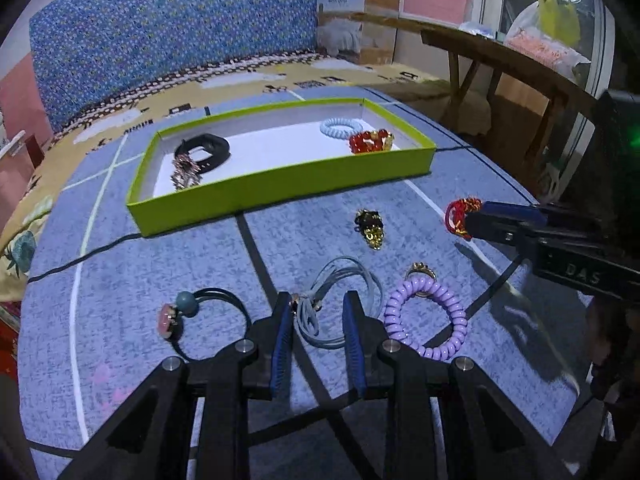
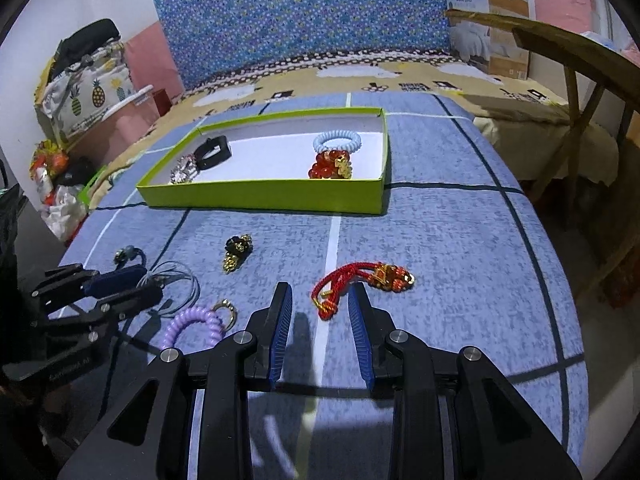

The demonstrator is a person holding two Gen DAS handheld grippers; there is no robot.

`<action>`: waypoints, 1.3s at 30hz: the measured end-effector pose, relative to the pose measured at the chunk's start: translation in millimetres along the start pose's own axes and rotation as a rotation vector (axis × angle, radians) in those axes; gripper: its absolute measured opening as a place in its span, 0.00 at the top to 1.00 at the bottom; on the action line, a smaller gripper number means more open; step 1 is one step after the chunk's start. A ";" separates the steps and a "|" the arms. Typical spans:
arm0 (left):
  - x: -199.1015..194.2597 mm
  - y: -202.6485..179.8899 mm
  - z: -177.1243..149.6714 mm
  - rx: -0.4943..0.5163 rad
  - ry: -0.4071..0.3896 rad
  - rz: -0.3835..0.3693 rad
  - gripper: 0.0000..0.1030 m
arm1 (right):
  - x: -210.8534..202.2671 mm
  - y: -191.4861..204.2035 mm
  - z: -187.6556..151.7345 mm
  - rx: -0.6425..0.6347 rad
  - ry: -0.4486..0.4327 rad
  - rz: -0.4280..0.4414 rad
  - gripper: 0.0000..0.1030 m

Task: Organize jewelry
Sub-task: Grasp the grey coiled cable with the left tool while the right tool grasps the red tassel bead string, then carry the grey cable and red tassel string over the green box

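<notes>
A green box point(image 1: 280, 196) point(image 2: 264, 198) on the blue cloth holds a black band point(image 1: 210, 150), a spiky silver bracelet point(image 1: 184, 172), a light blue coil tie point(image 1: 342, 126) and a red bead bracelet point(image 1: 370, 142). My left gripper point(image 1: 318, 304) is open, its fingers either side of a grey cord necklace point(image 1: 340, 280). Beside it lie a purple coil tie point(image 1: 426, 316), a gold ring point(image 1: 420, 270), a black tie with pink and teal beads point(image 1: 188, 312) and a black-gold charm point(image 1: 370, 228). My right gripper point(image 2: 320, 298) is open just short of a red cord bracelet point(image 2: 360, 280).
A wooden table point(image 1: 500, 56) stands at the right. A cardboard box point(image 1: 360, 20) and a blue patterned panel point(image 1: 180, 32) are at the back. Bags and a pineapple-print box point(image 2: 88, 92) are piled at the left.
</notes>
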State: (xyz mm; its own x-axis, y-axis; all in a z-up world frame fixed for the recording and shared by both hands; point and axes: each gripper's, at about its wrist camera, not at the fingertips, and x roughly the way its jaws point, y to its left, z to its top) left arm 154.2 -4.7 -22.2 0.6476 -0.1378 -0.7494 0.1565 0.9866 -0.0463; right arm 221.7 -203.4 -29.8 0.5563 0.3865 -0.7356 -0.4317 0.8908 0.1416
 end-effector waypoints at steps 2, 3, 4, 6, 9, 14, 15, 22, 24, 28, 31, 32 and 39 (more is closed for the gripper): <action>4.3 -0.8 0.5 0.002 0.017 0.007 0.73 | 6.8 1.2 2.7 -0.005 0.016 -0.003 0.71; 6.5 -1.3 0.8 0.003 0.028 0.010 0.74 | 10.1 1.9 3.5 -0.007 0.025 -0.008 0.71; 8.4 -1.5 1.4 0.004 0.034 0.013 0.74 | 12.6 2.3 4.2 -0.007 0.032 -0.011 0.71; 8.5 -3.3 1.6 0.012 0.032 0.020 0.79 | 18.8 2.3 4.5 -0.008 0.053 -0.023 0.71; 9.2 -5.1 2.2 0.023 0.034 0.019 0.83 | 21.5 2.8 5.4 -0.017 0.062 -0.036 0.75; 8.1 -3.0 2.5 0.017 0.031 0.010 0.83 | 20.3 0.7 4.9 -0.026 0.064 -0.069 0.87; 7.1 -2.4 2.1 0.015 0.028 0.008 0.83 | 19.1 0.4 4.4 -0.025 0.062 -0.067 0.88; -6.7 -0.1 -0.7 -0.002 -0.022 -0.013 0.83 | 4.0 2.1 -5.9 -0.023 0.034 -0.027 0.89; -11.8 -0.1 -2.6 -0.007 -0.038 -0.019 0.83 | -2.5 2.4 -8.1 -0.019 0.019 -0.012 0.89; -21.0 3.2 -4.4 -0.032 -0.066 -0.040 0.83 | -18.4 3.4 -10.4 -0.013 -0.020 0.014 0.89; -28.2 6.3 -4.3 -0.050 -0.090 -0.046 0.83 | -29.4 5.4 -10.4 -0.010 -0.046 0.028 0.89; -31.3 7.8 -3.7 -0.058 -0.100 -0.048 0.83 | -32.4 6.3 -9.7 -0.010 -0.054 0.033 0.89; -41.4 10.8 1.1 -0.075 -0.130 -0.036 0.83 | -42.0 9.3 -6.5 -0.007 -0.085 0.055 0.89</action>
State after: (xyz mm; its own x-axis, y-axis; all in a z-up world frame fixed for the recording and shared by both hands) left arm 129.9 11.6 9.0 0.7347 -0.1788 -0.6544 0.1287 0.9839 -0.1243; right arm 189.7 -212.8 -1.9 0.5900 0.4536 -0.6680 -0.4677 0.8663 0.1753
